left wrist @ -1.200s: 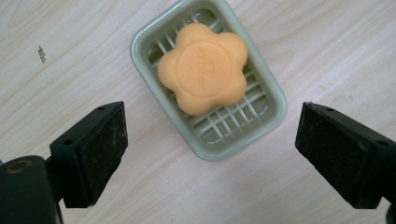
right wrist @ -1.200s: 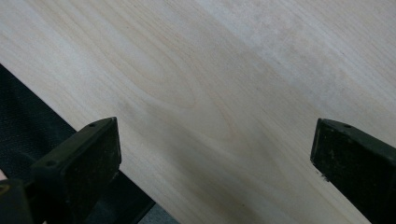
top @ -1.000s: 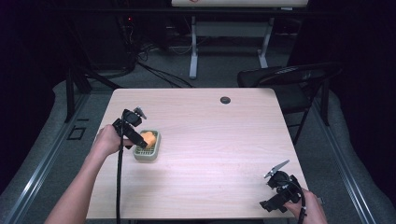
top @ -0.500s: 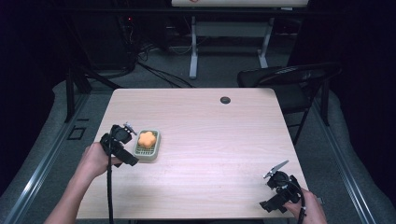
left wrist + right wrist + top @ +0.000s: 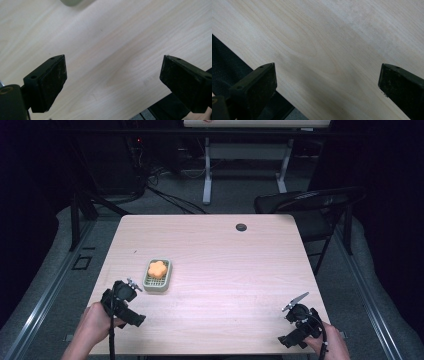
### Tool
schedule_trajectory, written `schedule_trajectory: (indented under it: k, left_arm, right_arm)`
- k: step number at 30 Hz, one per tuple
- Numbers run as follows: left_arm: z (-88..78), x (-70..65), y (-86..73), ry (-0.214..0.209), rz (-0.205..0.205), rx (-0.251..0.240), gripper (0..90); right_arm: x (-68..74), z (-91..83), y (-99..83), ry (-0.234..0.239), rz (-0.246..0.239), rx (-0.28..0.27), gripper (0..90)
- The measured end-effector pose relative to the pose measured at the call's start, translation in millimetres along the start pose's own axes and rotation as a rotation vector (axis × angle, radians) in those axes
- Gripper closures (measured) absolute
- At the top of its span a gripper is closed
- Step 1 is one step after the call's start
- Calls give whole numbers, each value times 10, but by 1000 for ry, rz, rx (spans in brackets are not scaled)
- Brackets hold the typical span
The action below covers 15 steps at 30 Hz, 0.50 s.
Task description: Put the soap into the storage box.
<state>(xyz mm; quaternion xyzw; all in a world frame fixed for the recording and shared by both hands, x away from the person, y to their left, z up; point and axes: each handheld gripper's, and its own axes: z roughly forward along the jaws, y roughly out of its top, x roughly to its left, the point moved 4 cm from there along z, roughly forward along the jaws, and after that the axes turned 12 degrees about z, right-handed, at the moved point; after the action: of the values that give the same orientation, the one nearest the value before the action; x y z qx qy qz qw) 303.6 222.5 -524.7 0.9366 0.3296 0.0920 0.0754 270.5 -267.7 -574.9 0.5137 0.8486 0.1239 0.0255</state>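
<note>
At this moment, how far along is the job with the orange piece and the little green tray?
Done, it seems: the orange flower-shaped piece lies in the green tray on the table. In hand: nothing. The left gripper sits near the table's front edge beside the tray, jaws open and just widening, only bare wood between them. The right gripper rests open at the front right corner. Left: nothing visible.

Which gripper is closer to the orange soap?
The left gripper. It sits just beside the green dish holding the orange soap, while the right gripper waits far off at the table's other near corner.
</note>
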Motion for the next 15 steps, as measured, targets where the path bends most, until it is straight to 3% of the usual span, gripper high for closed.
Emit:
schedule_trajectory:
  k: [4,15]
  left_arm:
    - [139,-59,-94,-12,-8,11,71]
    - [284,12,-169,-23,-14,8,56]
  right_arm:
    - [6,7,1,6,3,-3,15]
    - [5,11,2,-7,-15,14,15]
